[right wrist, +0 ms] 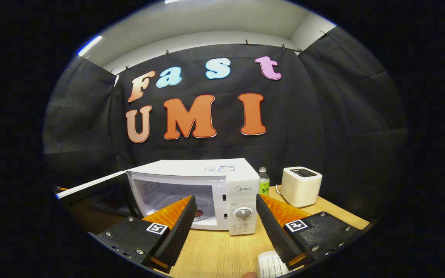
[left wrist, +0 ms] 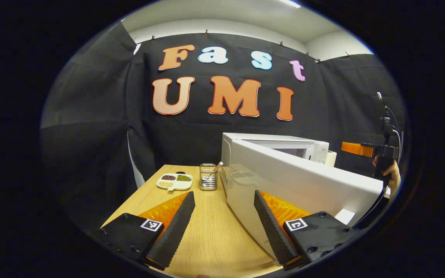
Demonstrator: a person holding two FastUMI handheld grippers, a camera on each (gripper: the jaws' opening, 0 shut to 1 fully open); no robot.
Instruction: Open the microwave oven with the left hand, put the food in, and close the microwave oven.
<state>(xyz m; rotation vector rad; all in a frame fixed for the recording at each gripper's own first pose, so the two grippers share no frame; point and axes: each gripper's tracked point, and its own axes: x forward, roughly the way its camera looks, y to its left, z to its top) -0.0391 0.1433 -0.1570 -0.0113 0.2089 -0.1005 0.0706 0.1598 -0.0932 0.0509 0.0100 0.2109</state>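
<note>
A: What is in the left gripper view?
B: The left gripper (left wrist: 224, 216) is spread wide and holds nothing. The microwave (left wrist: 274, 148) sits at two o'clock on the tabletop (left wrist: 211, 235). Its door (left wrist: 303, 189) swings out right by the gripper. A tray of beans (left wrist: 174, 181) and a glass cup (left wrist: 208, 177) sit at eleven o'clock. A hand (left wrist: 393, 175) holds the other gripper at three o'clock.

A: And the right gripper view?
B: The right gripper (right wrist: 225, 220) is spread wide too, and empty. The microwave (right wrist: 191, 189) stands open at twelve o'clock. Something dark, maybe the food (right wrist: 200, 213), lies inside. A bottle (right wrist: 264, 181) and a toaster (right wrist: 301, 186) stand at one o'clock.
</note>
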